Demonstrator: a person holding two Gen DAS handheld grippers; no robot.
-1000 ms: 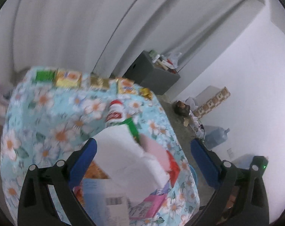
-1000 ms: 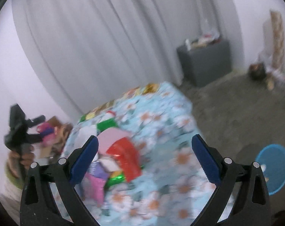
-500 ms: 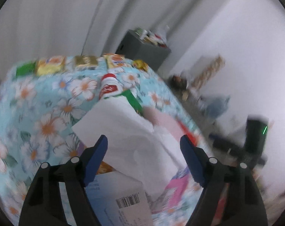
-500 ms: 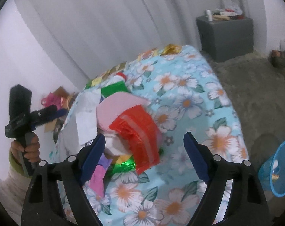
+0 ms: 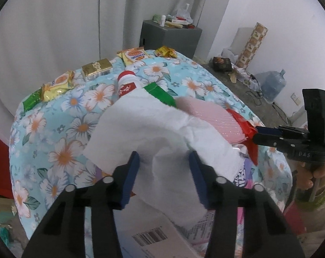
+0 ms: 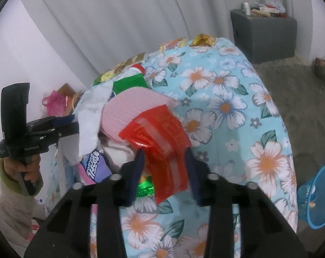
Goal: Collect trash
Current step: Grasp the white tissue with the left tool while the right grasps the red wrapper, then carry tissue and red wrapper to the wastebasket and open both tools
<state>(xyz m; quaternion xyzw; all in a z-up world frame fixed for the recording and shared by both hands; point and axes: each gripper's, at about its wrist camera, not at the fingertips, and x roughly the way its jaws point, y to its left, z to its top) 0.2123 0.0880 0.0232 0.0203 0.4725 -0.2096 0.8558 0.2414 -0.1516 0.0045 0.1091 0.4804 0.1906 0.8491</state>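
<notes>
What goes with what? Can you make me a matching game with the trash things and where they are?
Things:
1. white paper tissue
2. shiny red plastic wrapper
3. round blue plastic basket
4. gold foil packet

Places:
A. on the floor
B. between the right gripper's fingers
C. at the table's far edge
D. between the left gripper's fingers

Pairs: 1-D, 2-B, 3-A, 4-C

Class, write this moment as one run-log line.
left gripper: fingers straddling white tissue sheet, open | right gripper: fingers straddling red plastic wrapper, open | blue bin: on floor
</notes>
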